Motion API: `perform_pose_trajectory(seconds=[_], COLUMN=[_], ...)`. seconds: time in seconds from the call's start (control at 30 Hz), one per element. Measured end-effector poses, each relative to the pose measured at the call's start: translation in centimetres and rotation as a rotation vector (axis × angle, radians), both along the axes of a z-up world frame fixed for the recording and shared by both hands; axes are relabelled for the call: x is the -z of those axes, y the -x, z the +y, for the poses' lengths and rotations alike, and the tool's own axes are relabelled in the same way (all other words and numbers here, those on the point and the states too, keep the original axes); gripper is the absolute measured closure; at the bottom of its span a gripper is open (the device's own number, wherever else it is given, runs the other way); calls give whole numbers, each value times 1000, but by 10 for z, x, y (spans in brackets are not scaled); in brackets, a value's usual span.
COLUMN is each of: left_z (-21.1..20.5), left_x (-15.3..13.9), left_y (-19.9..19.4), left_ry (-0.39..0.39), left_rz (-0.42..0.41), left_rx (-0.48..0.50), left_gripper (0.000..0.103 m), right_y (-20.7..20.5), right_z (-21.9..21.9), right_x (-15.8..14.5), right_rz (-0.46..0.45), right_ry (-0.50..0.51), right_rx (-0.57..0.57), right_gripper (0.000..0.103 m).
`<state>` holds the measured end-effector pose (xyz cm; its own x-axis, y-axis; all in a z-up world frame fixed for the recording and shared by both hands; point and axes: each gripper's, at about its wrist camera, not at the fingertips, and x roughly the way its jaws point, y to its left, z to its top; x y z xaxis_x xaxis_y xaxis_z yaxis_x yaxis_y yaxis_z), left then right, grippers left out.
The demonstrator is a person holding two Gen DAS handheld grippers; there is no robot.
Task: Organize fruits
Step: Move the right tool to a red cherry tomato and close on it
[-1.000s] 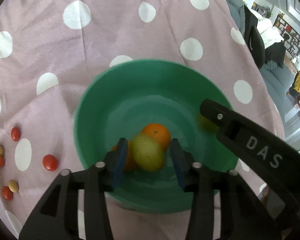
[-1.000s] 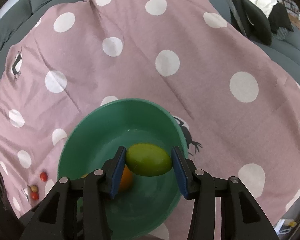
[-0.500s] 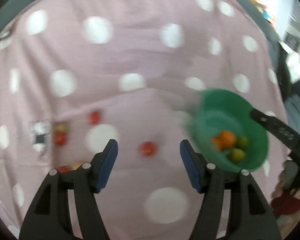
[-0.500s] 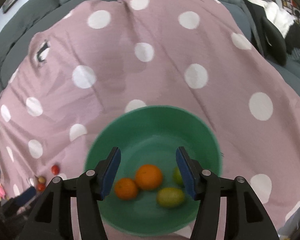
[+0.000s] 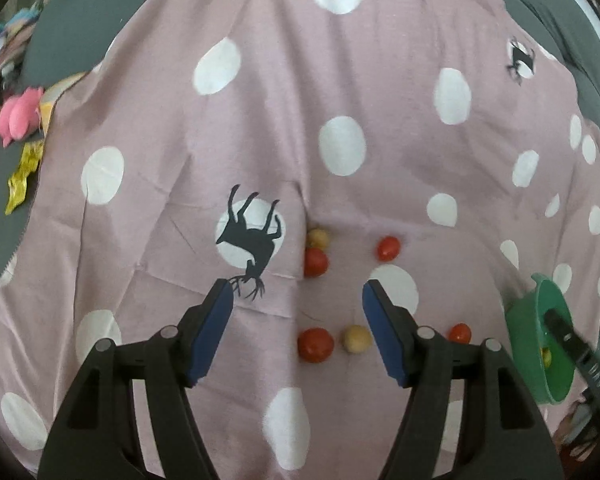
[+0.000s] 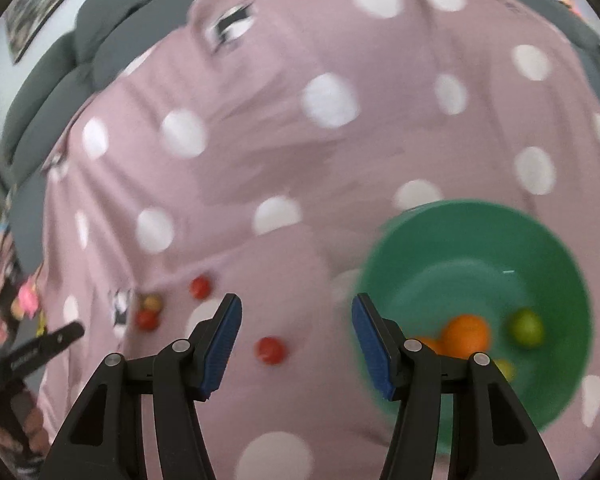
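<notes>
left gripper point(image 5: 298, 322): jaws opening, nothing between the pads, poised over loose tomatoes point(image 5: 315, 344) left of the green bowl point(image 6: 540, 248) for the next pick
right gripper point(image 6: 296, 336): open, empty, beside the bowl
bowl: already holds oranges point(image 6: 465, 334), a lime point(image 6: 525, 327)

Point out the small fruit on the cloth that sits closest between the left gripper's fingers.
The red tomato low in the left wrist view, beside a pale yellow one. It lies between the open left gripper fingers; the other small fruits sit farther up or outside them.
</notes>
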<state>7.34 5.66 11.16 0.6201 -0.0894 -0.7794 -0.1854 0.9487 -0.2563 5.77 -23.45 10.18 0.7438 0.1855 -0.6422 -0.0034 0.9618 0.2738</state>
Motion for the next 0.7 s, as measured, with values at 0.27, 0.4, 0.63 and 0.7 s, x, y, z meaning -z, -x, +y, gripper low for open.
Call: perform_pose_trajectory(seconds=[0.27, 0.4, 0.63, 0.7], left_z=[-1, -6, -21, -27], left_x=[5, 6, 12, 14], left_y=[-6, -8, -20, -26], left_ry=[27, 14, 13, 19], left_rz=[12, 11, 30, 37], left_rx=[19, 39, 77, 99], left_gripper=[37, 37, 38, 39], right_y=[-25, -37, -47, -49], right_z=[40, 41, 44, 46], right_x=[42, 59, 70, 74], right_rz=[153, 215, 243, 256], right_ry=[72, 106, 138, 143], right_rx=[-56, -41, -38, -41], right_gripper=[49, 59, 66, 68])
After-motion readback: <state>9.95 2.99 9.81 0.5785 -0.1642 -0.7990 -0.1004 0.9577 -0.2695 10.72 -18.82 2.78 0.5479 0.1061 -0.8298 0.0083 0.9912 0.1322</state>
